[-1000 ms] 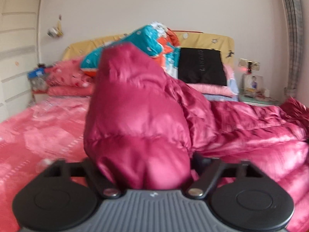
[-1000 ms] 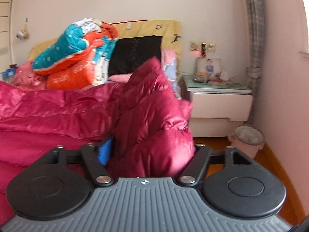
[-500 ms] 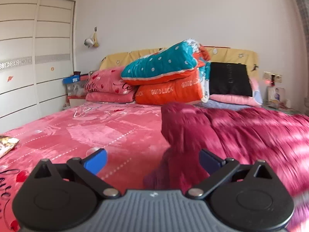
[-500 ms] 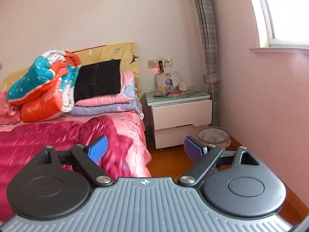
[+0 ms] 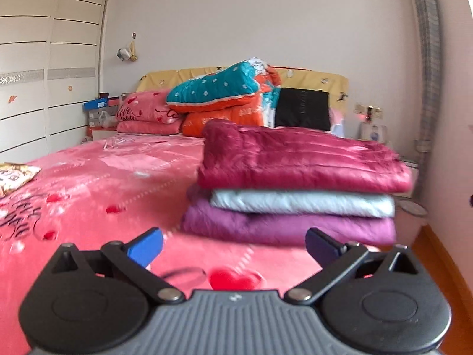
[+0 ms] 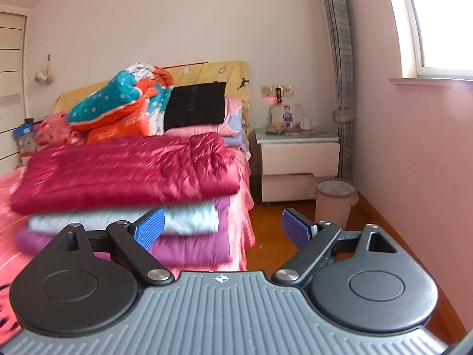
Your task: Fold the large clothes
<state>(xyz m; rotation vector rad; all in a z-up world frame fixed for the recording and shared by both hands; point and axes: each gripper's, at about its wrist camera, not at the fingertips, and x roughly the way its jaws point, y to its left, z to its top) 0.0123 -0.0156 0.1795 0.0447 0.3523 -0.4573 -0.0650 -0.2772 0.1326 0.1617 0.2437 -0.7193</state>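
Note:
A folded crimson puffer coat [image 5: 298,159] [image 6: 130,168] lies on top of a stack near the bed's right edge. Under it are a folded pale blue garment [image 5: 301,204] [image 6: 177,219] and a folded purple one [image 5: 289,227] [image 6: 195,245]. My left gripper [image 5: 233,244] is open, blue pads wide apart, a short way back from the stack with nothing between them. My right gripper [image 6: 223,227] is open too, drawn back at the stack's right corner, empty, its right finger over the floor.
The pink bedspread [image 5: 97,183] stretches out to the left. Rolled quilts [image 5: 221,94] and pillows [image 5: 145,115] are piled at the headboard. A white nightstand [image 6: 298,159] and a pink waste bin [image 6: 334,198] stand on the wooden floor to the right. A wardrobe [image 5: 44,82] fills the left wall.
Both grippers held the crimson coat a second ago, then let go and drew back. The coat now lies folded on top of the stack.

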